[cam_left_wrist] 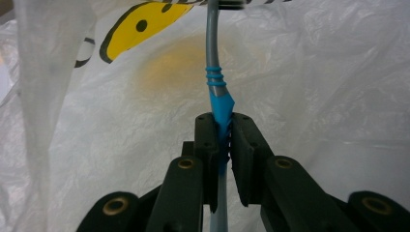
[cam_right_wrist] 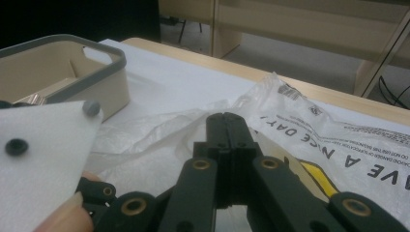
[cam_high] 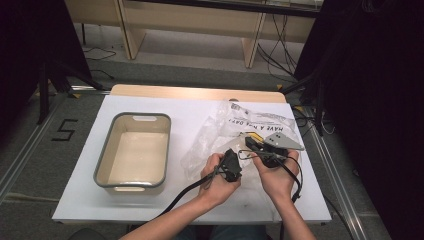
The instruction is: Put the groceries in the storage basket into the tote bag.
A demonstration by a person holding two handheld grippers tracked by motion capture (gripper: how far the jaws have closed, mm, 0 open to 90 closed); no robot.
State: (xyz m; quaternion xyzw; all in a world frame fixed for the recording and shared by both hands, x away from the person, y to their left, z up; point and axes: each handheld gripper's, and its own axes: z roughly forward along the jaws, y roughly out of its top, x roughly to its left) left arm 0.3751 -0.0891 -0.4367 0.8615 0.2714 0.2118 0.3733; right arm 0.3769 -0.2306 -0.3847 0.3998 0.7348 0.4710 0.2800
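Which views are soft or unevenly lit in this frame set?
High view: bright table, black surroundings, slightly soft. Left gripper view: jaws and blue-wrapped cable fairly sharp, plastic bag behind glows, washed out. Right gripper view: near white plate blurred, bag print readable.

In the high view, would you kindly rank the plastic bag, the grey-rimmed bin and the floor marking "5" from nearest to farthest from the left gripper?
1. Plastic bag, right beside the left gripper, just beyond it.
2. Grey-rimmed bin, to its left on the table.
3. Floor marking "5", farthest left, off the table.
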